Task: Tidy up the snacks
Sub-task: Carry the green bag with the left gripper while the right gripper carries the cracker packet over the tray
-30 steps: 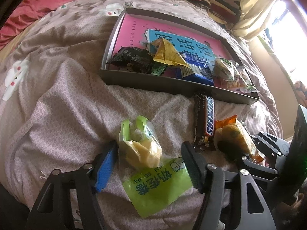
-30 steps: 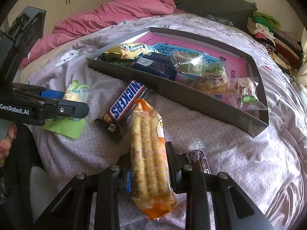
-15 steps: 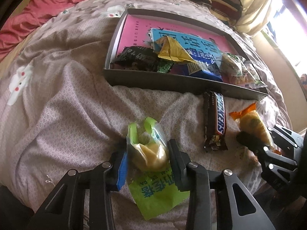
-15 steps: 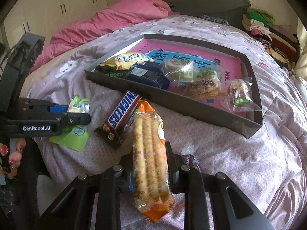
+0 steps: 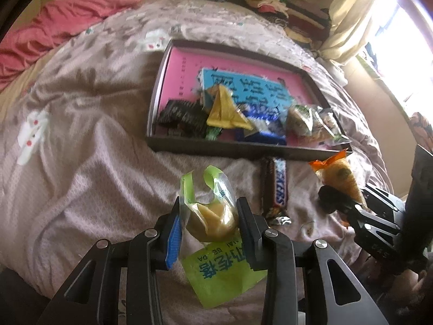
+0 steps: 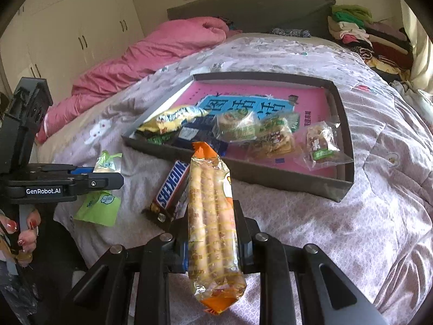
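Observation:
My left gripper is shut on a green-and-clear snack bag with a yellow cake inside, held above the bed. It also shows in the right wrist view. My right gripper is shut on an orange pack of biscuit sticks, lifted off the quilt; the pack also shows in the left wrist view. A Snickers bar lies on the quilt between them, also in the right wrist view. The grey tray with a pink floor holds several snack packets.
The tray's near wall stands just beyond the Snickers. A pink duvet lies at the back left. Folded clothes are stacked at the back right. A person's hand holds the left gripper's handle.
The left gripper closed on the green snack bag and lifted it. The right gripper rose with the biscuit pack, and the small dark wrapper under it is no longer in sight.

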